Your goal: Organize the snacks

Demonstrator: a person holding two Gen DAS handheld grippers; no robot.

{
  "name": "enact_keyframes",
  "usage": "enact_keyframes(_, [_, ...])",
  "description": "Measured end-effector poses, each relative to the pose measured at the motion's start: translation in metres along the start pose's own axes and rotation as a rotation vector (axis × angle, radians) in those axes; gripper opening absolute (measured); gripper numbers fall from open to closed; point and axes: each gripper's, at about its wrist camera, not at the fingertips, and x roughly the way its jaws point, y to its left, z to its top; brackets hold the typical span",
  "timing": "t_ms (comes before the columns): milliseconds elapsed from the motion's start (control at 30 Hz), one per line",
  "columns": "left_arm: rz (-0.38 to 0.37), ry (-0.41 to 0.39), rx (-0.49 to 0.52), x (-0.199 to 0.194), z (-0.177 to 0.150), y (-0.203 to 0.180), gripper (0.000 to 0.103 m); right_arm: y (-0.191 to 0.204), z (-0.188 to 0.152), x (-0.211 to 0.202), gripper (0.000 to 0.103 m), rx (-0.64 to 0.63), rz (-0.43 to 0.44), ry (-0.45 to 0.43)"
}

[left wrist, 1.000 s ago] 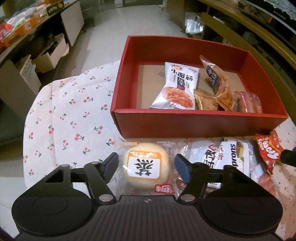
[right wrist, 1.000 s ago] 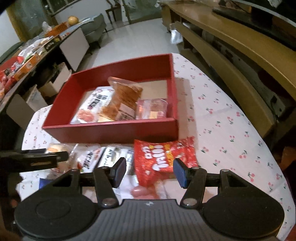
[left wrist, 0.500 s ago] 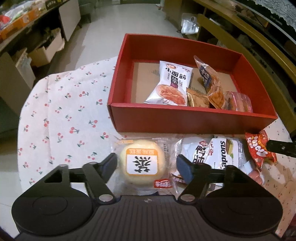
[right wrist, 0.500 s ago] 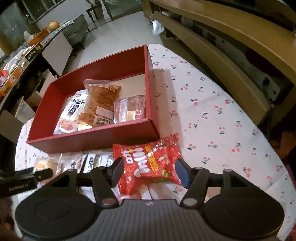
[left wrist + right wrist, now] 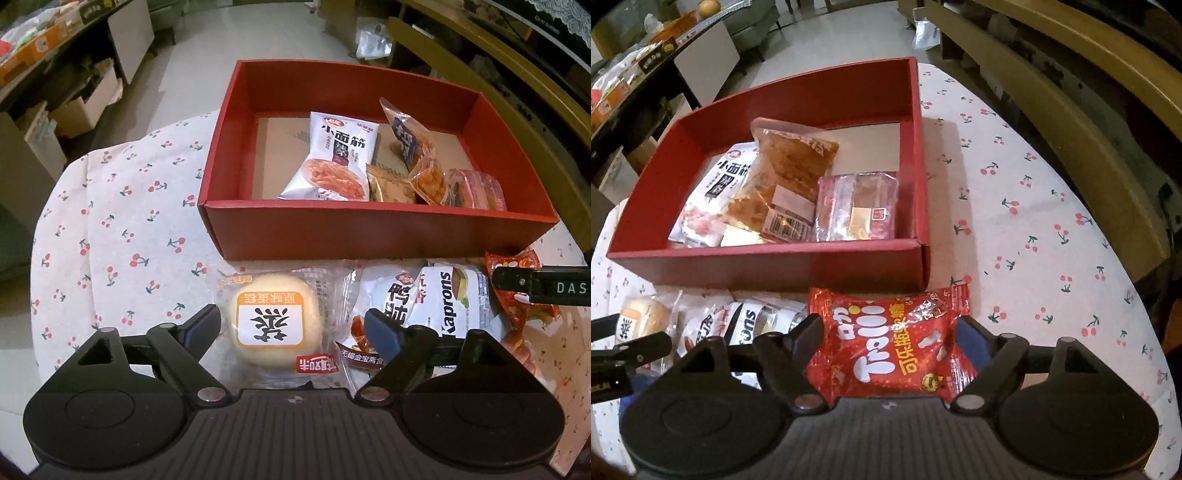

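A red cardboard box, open-topped with a brown card floor, sits on the cherry-print tablecloth at about 12 o'clock from both grippers. Inside it, toward the near wall, lie a white noodle-snack packet, a clear pouch of orange-brown snack leaning against it, a small brown packet and a pinkish clear-wrapped pack at the right end. Just outside the box's near wall lies a row of loose snacks: a round pale cake in clear wrap with an orange-bordered white label, a white duck-snack packet, a white Kaprons wafer pack, and a red Trolli candy bag, crinkled and glossy with white lettering. The left gripper has just been opening its jaws; they stand wide, one finger at the cake's 9 o'clock and the other at its 3 o'clock over the duck-snack packet, with the cake between them and the pads not pressing on it. The right gripper has likewise just been opening; its jaws are wide on either side of the candy bag, which lies between them; the fingers are close to the wrapper's edges, not squeezing it.
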Motion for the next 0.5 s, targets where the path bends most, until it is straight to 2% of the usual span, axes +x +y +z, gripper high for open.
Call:
enact_keyframes(67, [-0.008,0.001,-0.009,-0.001,0.000,0.001,0.088,0.001,-0.002,-0.002,0.073,-0.022,0.003,-0.004])
enact_keyframes(100, [-0.009,0.001,-0.011,-0.001,0.000,0.002,0.088,0.000,-0.003,-0.002,0.062,-0.027,-0.021,-0.015])
enact_keyframes(200, [-0.010,0.002,-0.015,-0.002,0.000,0.004,0.086,-0.005,-0.005,-0.007,0.041,-0.017,-0.040,-0.032])
enact_keyframes(300, [-0.007,-0.001,-0.007,-0.003,-0.001,0.005,0.085,-0.014,-0.007,-0.013,0.023,0.007,-0.025,-0.040])
enact_keyframes(400, [-0.006,0.003,-0.007,-0.004,-0.002,0.006,0.085,-0.019,-0.010,-0.019,0.021,0.010,0.002,-0.032])
enact_keyframes(500, [-0.013,0.004,-0.013,-0.004,-0.002,0.008,0.085,-0.018,-0.015,-0.026,0.025,-0.034,0.051,-0.004])
